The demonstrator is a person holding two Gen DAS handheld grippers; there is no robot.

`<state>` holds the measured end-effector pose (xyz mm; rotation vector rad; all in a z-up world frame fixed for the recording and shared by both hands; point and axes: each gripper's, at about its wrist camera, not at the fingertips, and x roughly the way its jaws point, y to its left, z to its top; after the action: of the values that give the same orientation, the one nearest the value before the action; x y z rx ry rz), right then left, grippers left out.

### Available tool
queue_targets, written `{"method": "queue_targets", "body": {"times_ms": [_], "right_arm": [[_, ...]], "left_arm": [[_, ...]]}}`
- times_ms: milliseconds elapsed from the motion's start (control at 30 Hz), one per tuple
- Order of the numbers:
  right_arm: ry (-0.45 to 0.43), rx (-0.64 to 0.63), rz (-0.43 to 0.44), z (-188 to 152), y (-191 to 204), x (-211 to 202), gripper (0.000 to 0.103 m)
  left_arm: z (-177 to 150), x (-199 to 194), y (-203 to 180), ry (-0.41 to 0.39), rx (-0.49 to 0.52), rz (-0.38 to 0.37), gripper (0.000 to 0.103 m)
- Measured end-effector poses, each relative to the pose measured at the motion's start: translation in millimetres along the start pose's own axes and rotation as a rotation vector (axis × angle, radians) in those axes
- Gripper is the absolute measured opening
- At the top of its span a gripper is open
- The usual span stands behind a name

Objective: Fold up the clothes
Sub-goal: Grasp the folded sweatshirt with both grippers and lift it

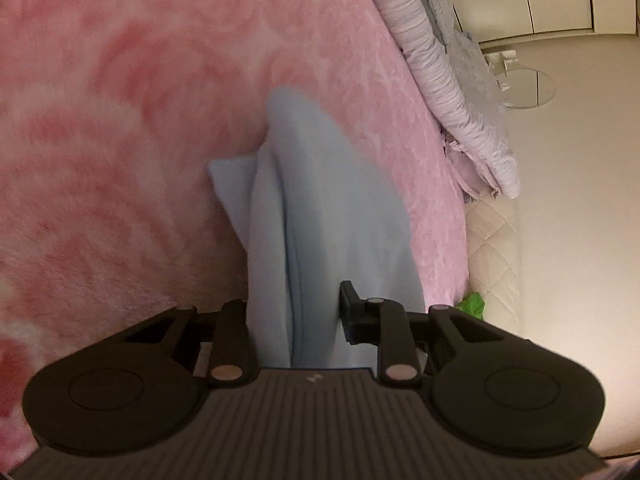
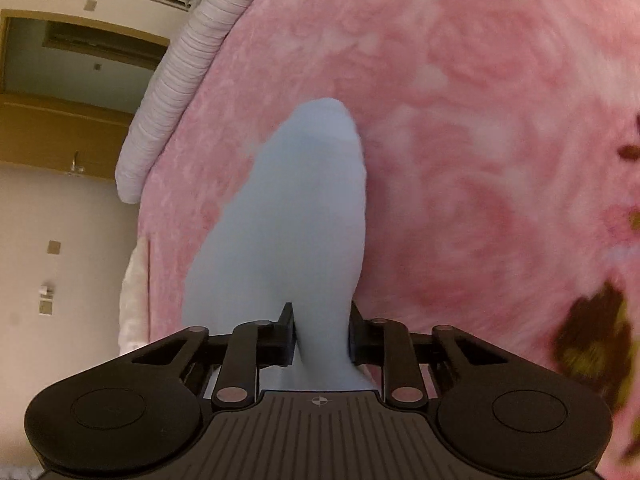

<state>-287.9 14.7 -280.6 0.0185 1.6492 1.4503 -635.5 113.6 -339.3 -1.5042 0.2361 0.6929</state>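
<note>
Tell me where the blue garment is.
In both wrist views the blue garment hangs centre, pinched by the left gripper and right gripper, above the pink blanket.

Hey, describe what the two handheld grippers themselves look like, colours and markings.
Both the left gripper and right gripper are matte black, with ribbed bodies, round side housings, linkage bars with silver pivot pins, and blocky fingers. Each has a small white mark on the body. No hands or sleeves show.

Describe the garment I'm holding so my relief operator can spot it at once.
Start at the big pink plush blanket covering the bed. Hanging in front of it is a pale blue garment, pinched by the left gripper and the right gripper. It is the only plain, smooth blue fabric; the rolled bedding at the edge is ribbed grey-lilac.
</note>
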Motion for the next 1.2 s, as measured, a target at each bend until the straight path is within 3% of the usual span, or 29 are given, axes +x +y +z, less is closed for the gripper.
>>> {"method": "queue_targets", "body": {"times_ms": [167, 367, 600, 933, 1067, 1200], "right_arm": [[0.016, 0.048, -0.016, -5.4, 70.1, -6.6, 0.022], [0.038, 0.104, -0.029, -15.4, 154.9, -11.3, 0.021], [0.134, 0.092, 0.038, -32.6, 232.1, 48.7, 0.021], [0.298, -0.057, 0.118, -31.3, 296.8, 127.3, 0.021], [0.325, -0.085, 0.123, -32.4, 318.3, 151.2, 0.021], [0.280, -0.055, 0.114, -47.8, 340.7, 192.4, 0.021]], "left_arm": [[22.9, -67.0, -40.3, -0.012, -0.030, 0.007, 0.022], [61.4, -188.7, -71.6, -0.021, -0.051, 0.040, 0.022], [94.1, -293.0, -60.4, -0.119, -0.069, 0.095, 0.022], [106.9, -359.6, -30.9, -0.334, -0.187, 0.127, 0.022], [125.3, -379.0, -18.1, -0.365, -0.196, 0.132, 0.022], [160.0, -398.2, 6.2, -0.356, -0.195, 0.129, 0.022]]}}
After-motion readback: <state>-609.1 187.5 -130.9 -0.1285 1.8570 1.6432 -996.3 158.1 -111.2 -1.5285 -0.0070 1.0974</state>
